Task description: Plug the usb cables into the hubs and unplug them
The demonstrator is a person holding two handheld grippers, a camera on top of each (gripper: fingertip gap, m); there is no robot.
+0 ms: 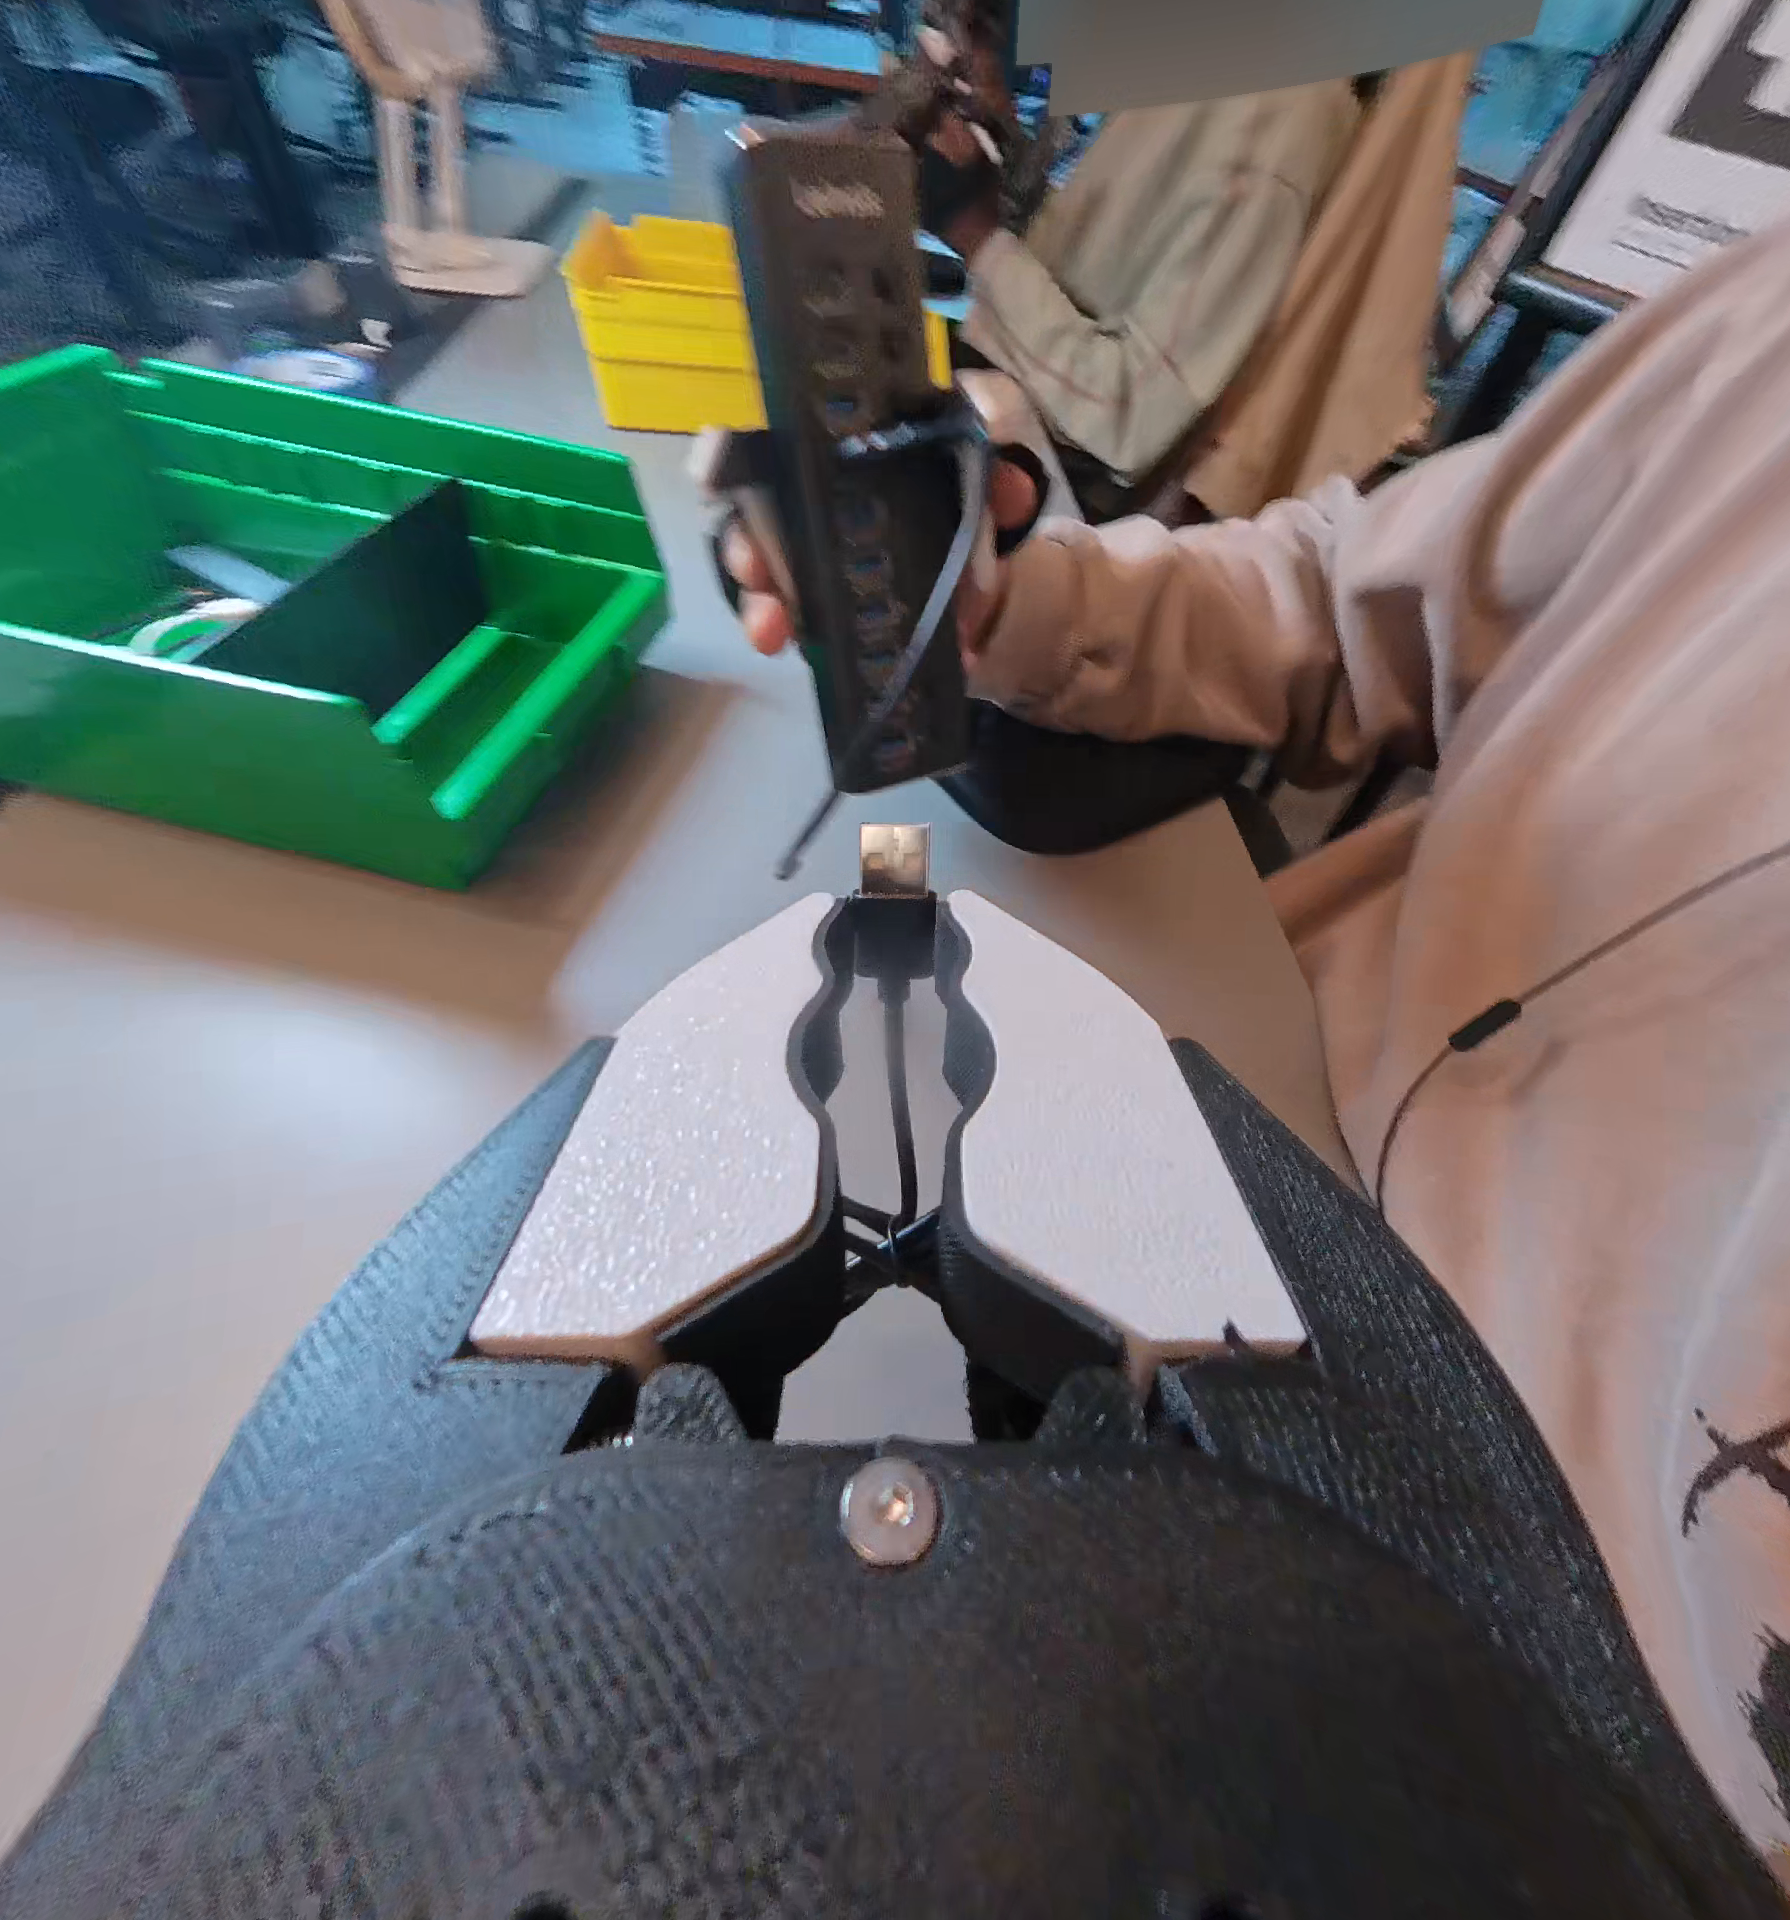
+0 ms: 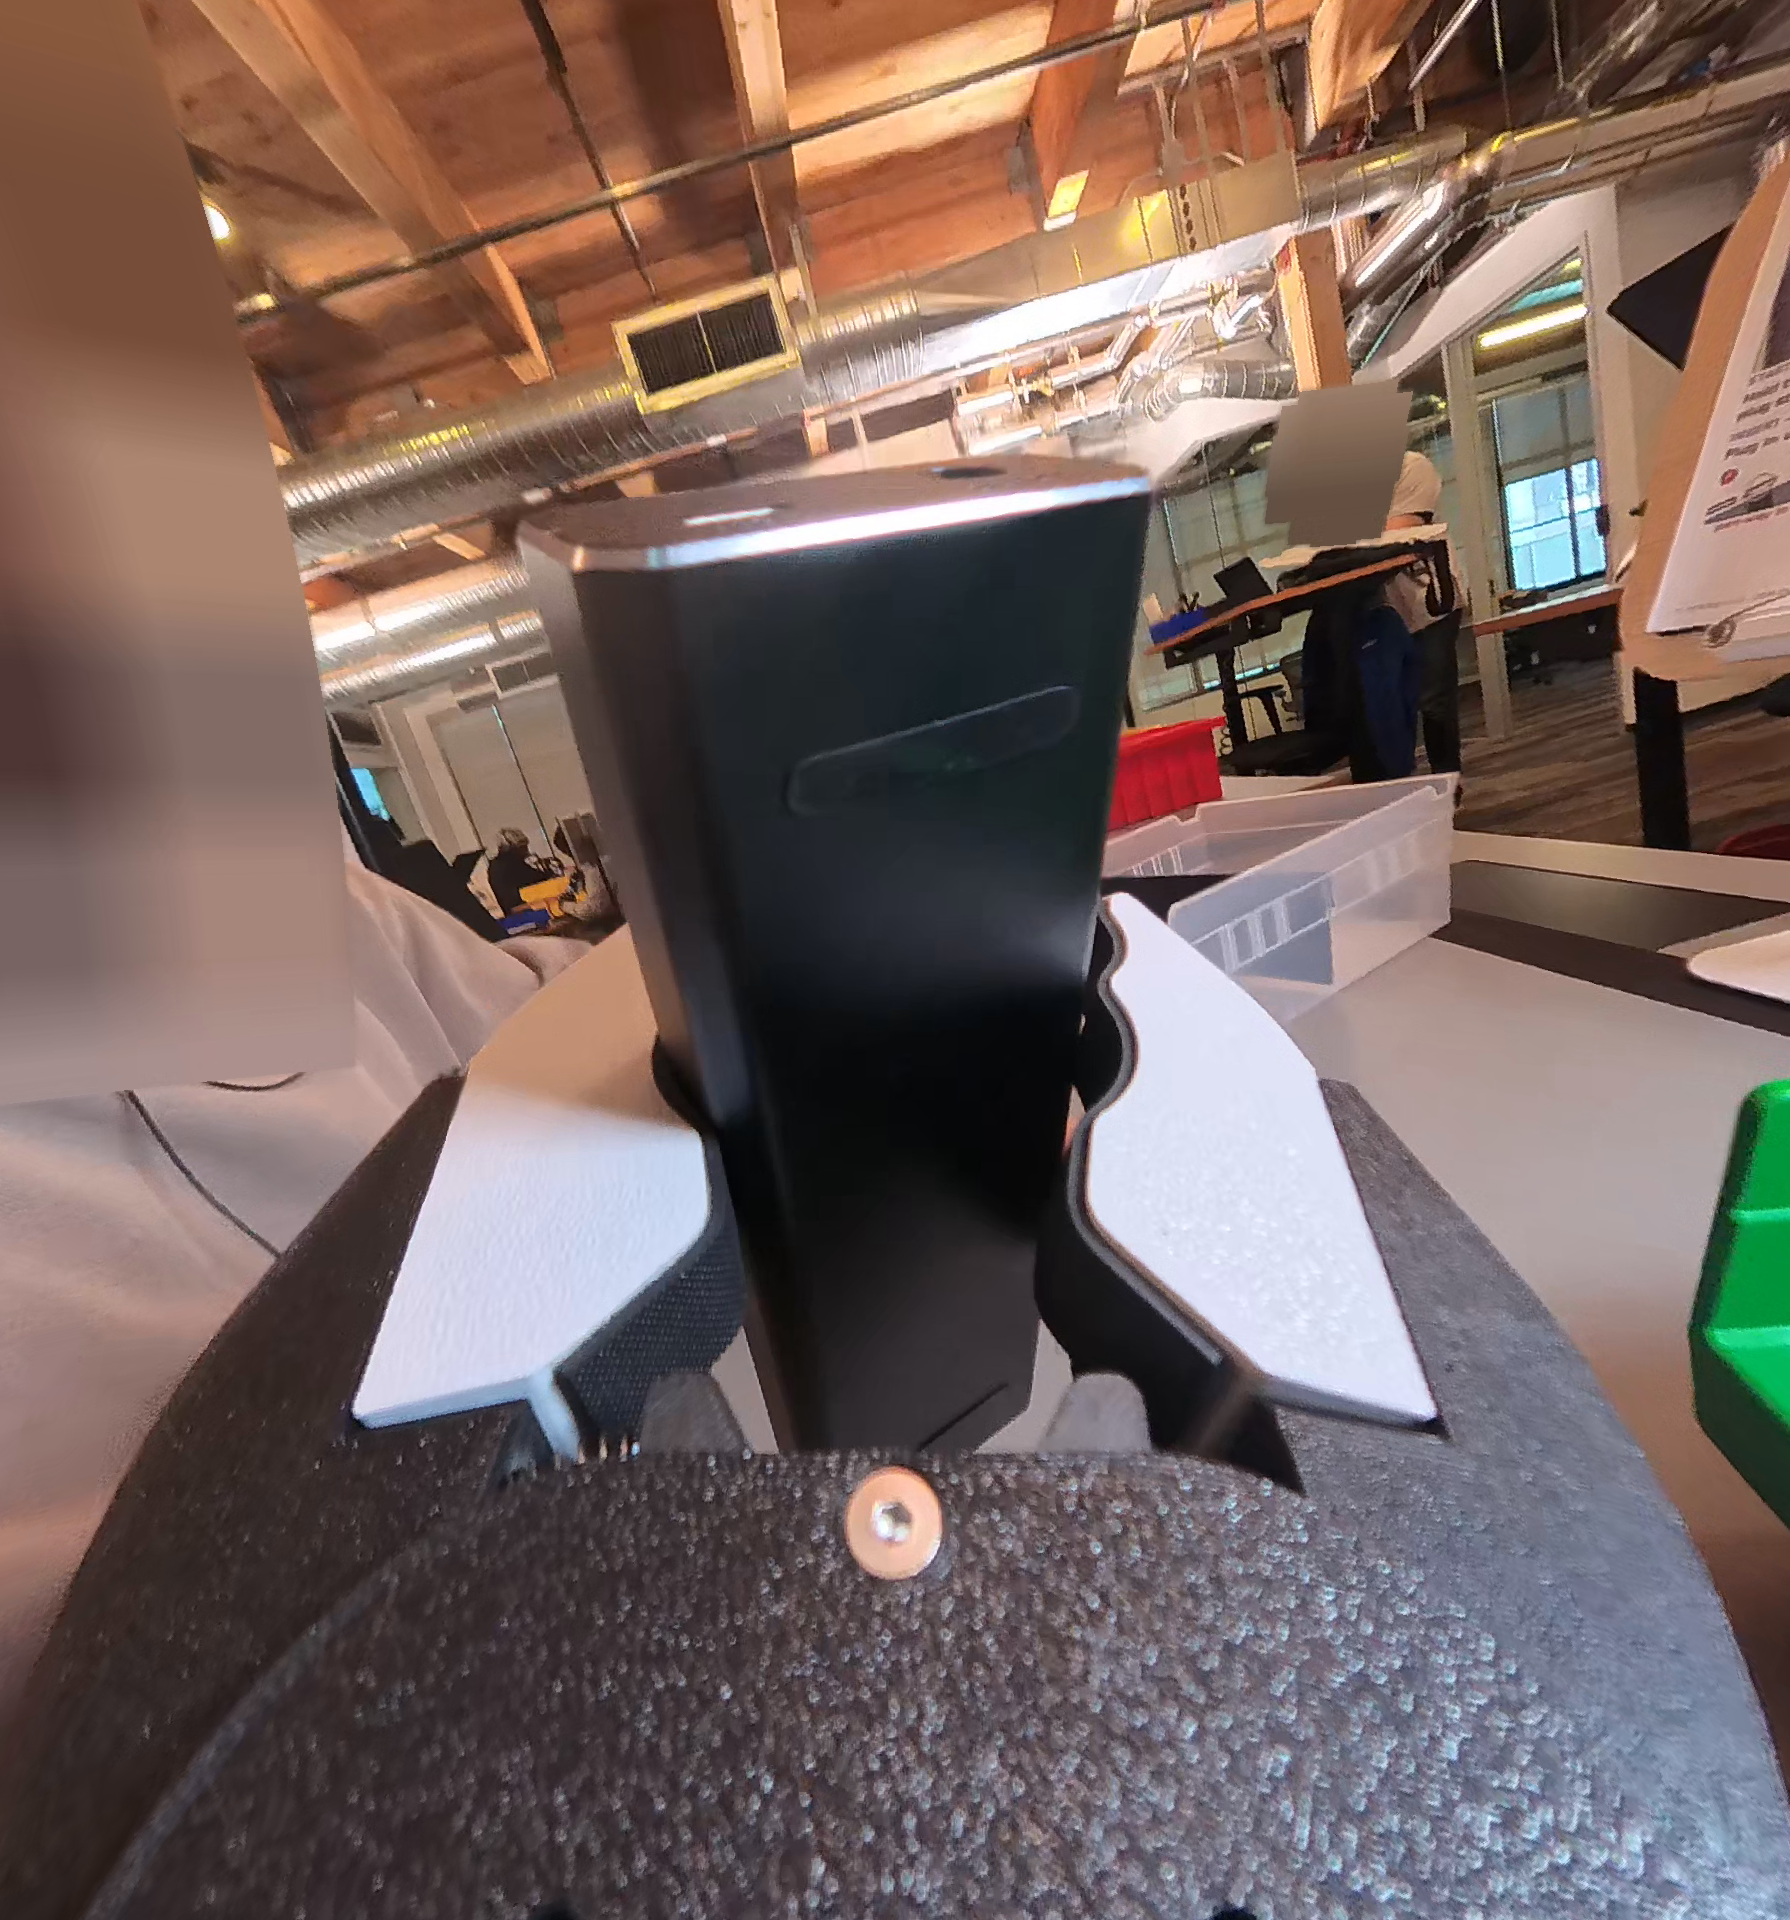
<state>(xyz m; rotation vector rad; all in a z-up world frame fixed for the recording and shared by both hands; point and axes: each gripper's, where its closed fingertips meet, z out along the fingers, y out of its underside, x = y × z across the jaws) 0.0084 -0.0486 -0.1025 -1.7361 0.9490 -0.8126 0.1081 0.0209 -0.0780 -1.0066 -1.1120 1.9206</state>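
Note:
My left gripper (image 1: 893,914) is shut on a black USB plug (image 1: 896,935). The plug's metal tip (image 1: 893,860) sticks out past the fingertips, and its cable runs back between the white fingers. A long black hub (image 1: 839,416) stands upright just ahead of it, a little blurred, with a zip tie around it. The plug tip is just below the hub's lower end and apart from it. My right gripper (image 2: 886,987) is shut on the hub (image 2: 870,883), which fills the middle of the right wrist view. In the left wrist view a hand (image 1: 766,603) shows behind the hub.
A green divided bin (image 1: 247,623) sits on the tan table (image 1: 195,1143) at the left, also at the right edge of the right wrist view (image 2: 1784,1299). A yellow bin (image 1: 662,332) is behind it. A clear tray (image 2: 1317,862) lies beyond. The person's beige-clad body (image 1: 1597,727) is close on the right. The left gripper's tips are roughly 12 cm from the right gripper's.

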